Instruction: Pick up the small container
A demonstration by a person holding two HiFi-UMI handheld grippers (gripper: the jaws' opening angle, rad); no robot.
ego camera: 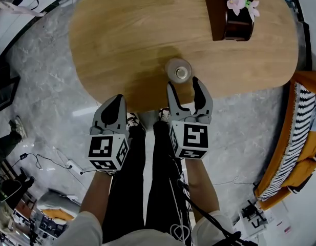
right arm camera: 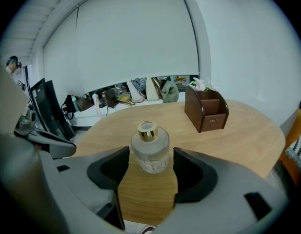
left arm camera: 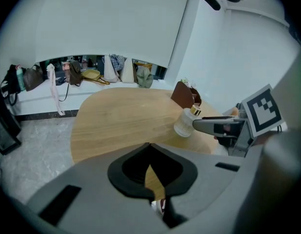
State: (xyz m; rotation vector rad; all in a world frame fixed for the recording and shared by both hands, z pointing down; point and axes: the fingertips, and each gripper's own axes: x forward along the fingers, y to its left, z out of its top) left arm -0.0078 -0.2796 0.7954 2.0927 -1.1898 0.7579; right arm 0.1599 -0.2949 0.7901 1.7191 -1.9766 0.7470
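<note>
The small frosted-glass bottle with a gold cap point(right arm camera: 150, 149) stands near the oval light-wood table's point(ego camera: 127, 35) front edge, at the tips of the right gripper's point(ego camera: 184, 84) wide-spread, empty jaws. They should advance level and centred on its body before closing. The left gripper point(ego camera: 116, 104) hangs closed, empty.

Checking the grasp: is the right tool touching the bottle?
Cannot tell: right gripper view shows the bottle inside the open right tool, any gap too thin to see.

Small frosted-glass bottle point(right arm camera: 150, 152), upright on the wooden table point(ego camera: 122, 35)
Squat, round, milky-white body; faint printed label on its front; short gold collar at the open neck; it stands close to the table's near edge
</note>
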